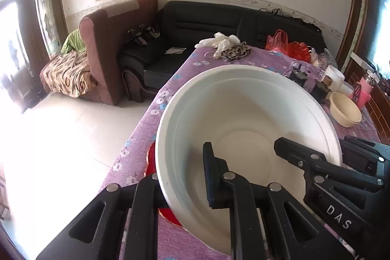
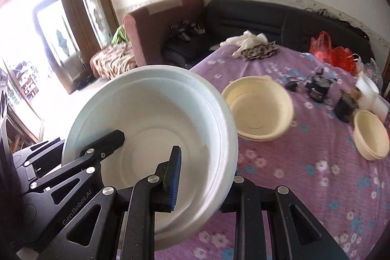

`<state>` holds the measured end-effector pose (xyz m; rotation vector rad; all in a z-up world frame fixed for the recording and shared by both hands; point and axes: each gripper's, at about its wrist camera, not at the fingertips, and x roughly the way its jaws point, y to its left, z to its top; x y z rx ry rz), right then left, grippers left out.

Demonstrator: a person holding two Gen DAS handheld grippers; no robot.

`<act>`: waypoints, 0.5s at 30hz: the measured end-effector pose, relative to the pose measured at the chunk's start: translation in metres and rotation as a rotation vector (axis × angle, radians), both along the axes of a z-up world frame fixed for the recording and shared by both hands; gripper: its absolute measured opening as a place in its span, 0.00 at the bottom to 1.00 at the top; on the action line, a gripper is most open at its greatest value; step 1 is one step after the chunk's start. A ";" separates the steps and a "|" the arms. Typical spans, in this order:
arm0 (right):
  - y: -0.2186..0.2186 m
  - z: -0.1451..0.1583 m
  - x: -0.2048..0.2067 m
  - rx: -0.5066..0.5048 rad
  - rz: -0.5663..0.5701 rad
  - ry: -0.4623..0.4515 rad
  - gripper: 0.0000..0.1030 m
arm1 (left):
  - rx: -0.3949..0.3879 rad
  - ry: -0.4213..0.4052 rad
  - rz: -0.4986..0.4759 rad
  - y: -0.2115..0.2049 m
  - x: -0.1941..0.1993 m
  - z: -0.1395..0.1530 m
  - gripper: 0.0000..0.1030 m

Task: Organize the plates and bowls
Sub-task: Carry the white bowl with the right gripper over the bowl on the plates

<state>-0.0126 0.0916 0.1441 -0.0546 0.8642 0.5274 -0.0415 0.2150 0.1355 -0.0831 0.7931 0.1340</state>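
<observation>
A large white bowl (image 1: 243, 113) is held tilted above the purple flowered table (image 1: 170, 89), clamped at opposite sides of its rim. My left gripper (image 1: 181, 162) is shut on the near-left rim, one finger inside and one outside. My right gripper (image 2: 207, 165) is shut on the white bowl (image 2: 151, 113) at the other side, and its fingers (image 1: 299, 157) show in the left wrist view. A red plate (image 1: 151, 157) peeks out under the bowl. Two cream bowls (image 2: 258, 109) (image 2: 370, 135) sit on the table (image 2: 304, 174); the smaller one also shows as the cream bowl (image 1: 345, 111).
At the table's far end lie white gloves with a leopard-print cloth (image 2: 258, 49), a red plastic bag (image 2: 334, 52), black chargers (image 2: 319, 87) and white containers (image 2: 368, 91). A pink cup (image 1: 364, 91) stands far right. Sofas (image 1: 219, 23) and pale floor (image 1: 61, 138) lie beyond the table's left edge.
</observation>
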 end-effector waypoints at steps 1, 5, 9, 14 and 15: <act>0.003 -0.003 0.003 -0.006 0.000 0.006 0.26 | 0.005 0.004 0.003 0.004 0.004 -0.003 0.13; 0.017 -0.016 0.013 -0.057 0.002 0.014 0.26 | 0.001 0.017 0.009 0.015 0.013 -0.014 0.13; 0.023 -0.023 0.018 -0.084 -0.007 0.011 0.26 | -0.007 0.031 0.020 0.020 0.020 -0.024 0.13; 0.025 -0.024 0.022 -0.094 -0.018 0.004 0.26 | 0.018 0.017 0.026 0.019 0.023 -0.026 0.13; 0.025 -0.024 0.022 -0.096 -0.021 0.001 0.26 | 0.024 0.016 0.026 0.017 0.023 -0.026 0.13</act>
